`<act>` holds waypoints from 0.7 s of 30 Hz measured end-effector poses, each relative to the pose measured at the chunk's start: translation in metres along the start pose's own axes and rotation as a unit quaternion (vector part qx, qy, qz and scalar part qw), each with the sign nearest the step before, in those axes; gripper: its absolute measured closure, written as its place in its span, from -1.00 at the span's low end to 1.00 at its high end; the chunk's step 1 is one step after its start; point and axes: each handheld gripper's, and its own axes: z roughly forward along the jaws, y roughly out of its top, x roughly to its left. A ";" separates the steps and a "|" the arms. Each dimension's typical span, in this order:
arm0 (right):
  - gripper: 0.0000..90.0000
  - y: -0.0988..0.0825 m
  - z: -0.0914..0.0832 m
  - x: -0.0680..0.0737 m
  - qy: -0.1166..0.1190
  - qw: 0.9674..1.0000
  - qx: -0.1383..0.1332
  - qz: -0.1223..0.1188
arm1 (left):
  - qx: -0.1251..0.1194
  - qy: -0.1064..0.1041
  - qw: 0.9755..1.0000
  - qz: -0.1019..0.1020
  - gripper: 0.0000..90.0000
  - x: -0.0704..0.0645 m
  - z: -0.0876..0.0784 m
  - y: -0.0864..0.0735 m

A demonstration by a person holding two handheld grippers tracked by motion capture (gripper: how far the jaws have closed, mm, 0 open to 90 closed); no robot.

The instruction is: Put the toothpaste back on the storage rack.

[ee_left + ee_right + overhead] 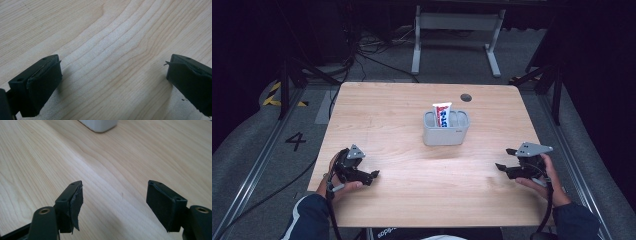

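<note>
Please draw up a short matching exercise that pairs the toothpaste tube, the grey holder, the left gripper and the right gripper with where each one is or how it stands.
Things:
1. toothpaste tube
2. grey holder
3. left gripper
4. right gripper

Descriptions:
A. jaws open over bare wood, near the table's right edge
B. standing upright inside a container
C. on the table's middle, toward the far side
D. jaws open over bare wood, at the near left of the table

Pairs: 1-B, 2-C, 3-D, 4-A
</note>
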 end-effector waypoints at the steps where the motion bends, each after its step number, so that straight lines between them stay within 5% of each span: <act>1: -0.34 -0.004 -0.001 -0.001 0.000 1.000 0.000 0.007 | 0.000 0.000 1.000 0.000 -1.00 0.000 0.000 0.000; 15: -0.46 -0.051 -0.007 -0.002 -0.001 0.997 0.013 0.078 | 0.000 -0.001 1.000 0.000 -1.00 0.000 0.000 0.000; 21: -0.63 -0.063 -0.011 -0.005 -0.021 0.992 0.014 0.124 | -0.001 -0.001 1.000 0.001 -1.00 0.000 0.000 0.000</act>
